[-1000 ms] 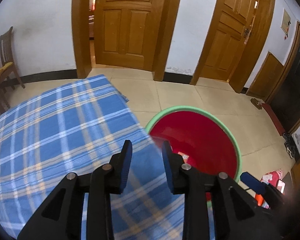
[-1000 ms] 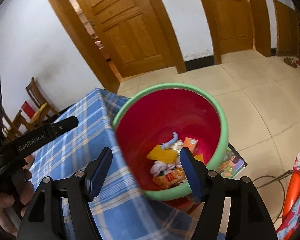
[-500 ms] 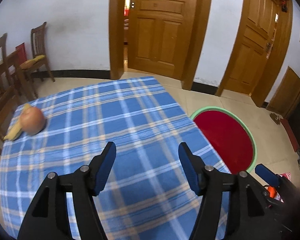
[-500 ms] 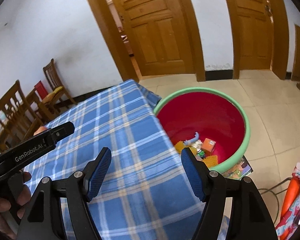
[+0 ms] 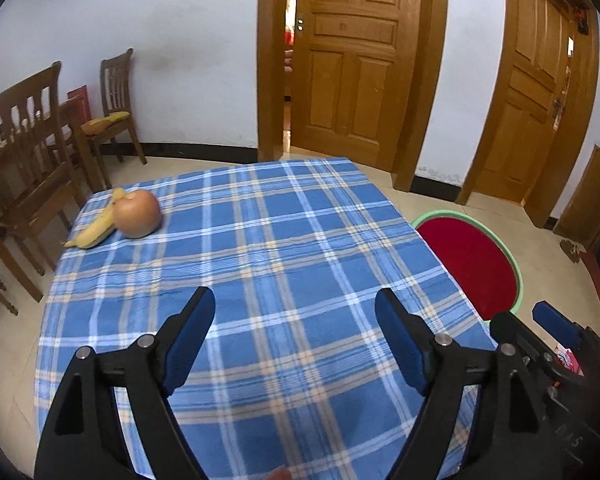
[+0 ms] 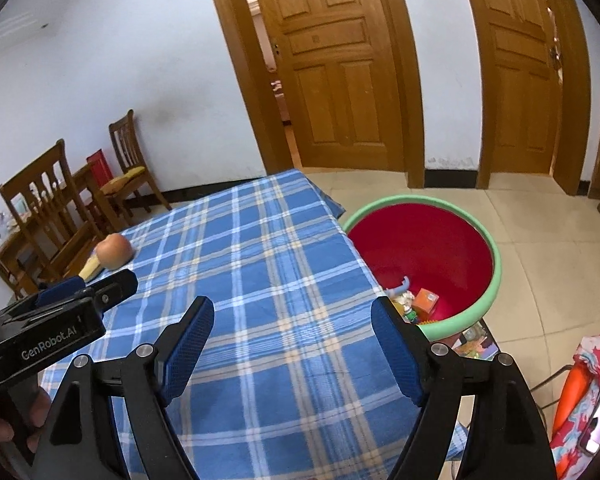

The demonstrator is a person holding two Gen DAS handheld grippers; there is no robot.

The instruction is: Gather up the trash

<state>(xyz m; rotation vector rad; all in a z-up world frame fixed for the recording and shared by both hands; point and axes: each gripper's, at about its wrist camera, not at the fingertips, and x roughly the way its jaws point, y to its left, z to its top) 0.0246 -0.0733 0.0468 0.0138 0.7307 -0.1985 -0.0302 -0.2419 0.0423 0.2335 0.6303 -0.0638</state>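
A red basin with a green rim [image 6: 488, 240] stands on the floor at the table's right side and holds several pieces of trash [image 6: 416, 302]. It also shows in the left wrist view [image 5: 516, 272]. An apple [image 5: 136, 213] and a banana [image 5: 94, 230] lie at the far left corner of the blue plaid tablecloth [image 5: 284, 264]; the apple also shows in the right wrist view [image 6: 114, 251]. My left gripper [image 5: 294, 326] is open and empty above the cloth. My right gripper [image 6: 292, 328] is open and empty above the cloth near the basin.
Wooden chairs [image 5: 32, 152] stand left of the table. Wooden doors [image 5: 352, 64] line the far wall. A red patterned bag [image 6: 580, 392] lies on the floor at the right. A booklet [image 6: 476, 344] lies under the basin.
Both grippers pulled back from the basin and swung left over the table. The left gripper opened wide. The apple and banana came into view.
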